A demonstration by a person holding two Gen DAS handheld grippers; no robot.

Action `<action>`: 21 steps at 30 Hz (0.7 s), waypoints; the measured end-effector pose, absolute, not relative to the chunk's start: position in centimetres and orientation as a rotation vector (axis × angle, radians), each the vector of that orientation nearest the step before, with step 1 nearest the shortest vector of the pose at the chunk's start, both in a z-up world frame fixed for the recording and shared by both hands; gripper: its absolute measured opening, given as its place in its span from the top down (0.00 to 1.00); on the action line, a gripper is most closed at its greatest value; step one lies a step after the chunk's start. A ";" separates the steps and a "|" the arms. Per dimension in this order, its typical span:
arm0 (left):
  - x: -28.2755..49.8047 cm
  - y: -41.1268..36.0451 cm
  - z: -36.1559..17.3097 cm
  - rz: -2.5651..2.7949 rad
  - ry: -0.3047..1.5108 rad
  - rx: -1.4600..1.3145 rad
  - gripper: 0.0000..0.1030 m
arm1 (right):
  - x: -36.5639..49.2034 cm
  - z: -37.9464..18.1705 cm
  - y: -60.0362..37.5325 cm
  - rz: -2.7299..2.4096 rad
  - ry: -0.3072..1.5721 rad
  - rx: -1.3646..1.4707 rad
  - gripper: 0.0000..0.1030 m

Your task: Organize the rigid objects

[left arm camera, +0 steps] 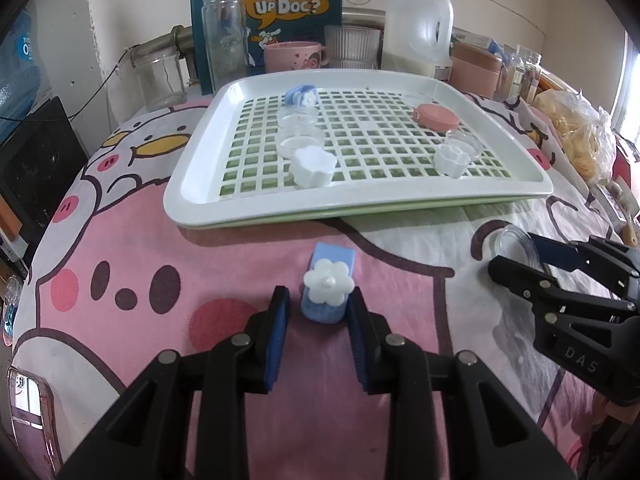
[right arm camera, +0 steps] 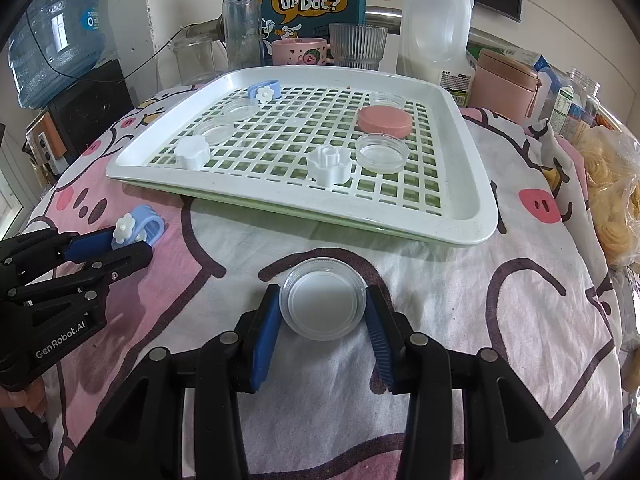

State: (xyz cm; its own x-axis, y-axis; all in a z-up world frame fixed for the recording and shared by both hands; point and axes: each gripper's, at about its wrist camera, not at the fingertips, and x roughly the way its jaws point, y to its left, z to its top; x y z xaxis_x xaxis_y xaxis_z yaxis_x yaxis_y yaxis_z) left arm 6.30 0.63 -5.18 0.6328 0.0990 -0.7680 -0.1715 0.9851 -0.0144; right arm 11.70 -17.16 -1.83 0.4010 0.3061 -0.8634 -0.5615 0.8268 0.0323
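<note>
While the left claw (left arm camera: 318, 308) squeezes the blue flower clip (left arm camera: 328, 284) on the bench, only the right view shows the right claw (right arm camera: 322, 308) pinching the clear lid (right arm camera: 322, 305) — both lie before the tray (right arm camera: 476, 184).

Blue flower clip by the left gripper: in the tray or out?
Out. The clip lies on the cloth before the tray, between the left gripper's fingers.

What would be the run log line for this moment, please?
left fingers: closed on blue flower clip | right fingers: closed on clear round lid | tray: sorting unfinished
</note>
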 end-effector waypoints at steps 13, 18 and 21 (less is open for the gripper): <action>6.3 0.5 -5.2 0.163 0.873 -0.073 0.72 | 11.7 -1.8 -17.1 0.560 1.020 -0.282 0.60; 6.4 0.9 -5.3 0.208 0.880 -0.090 0.50 | 11.7 -1.8 -17.1 0.563 1.020 -0.279 0.59; 6.5 2.3 -5.7 0.279 0.907 -0.139 0.14 | 11.7 -1.8 -17.1 0.563 1.021 -0.278 0.59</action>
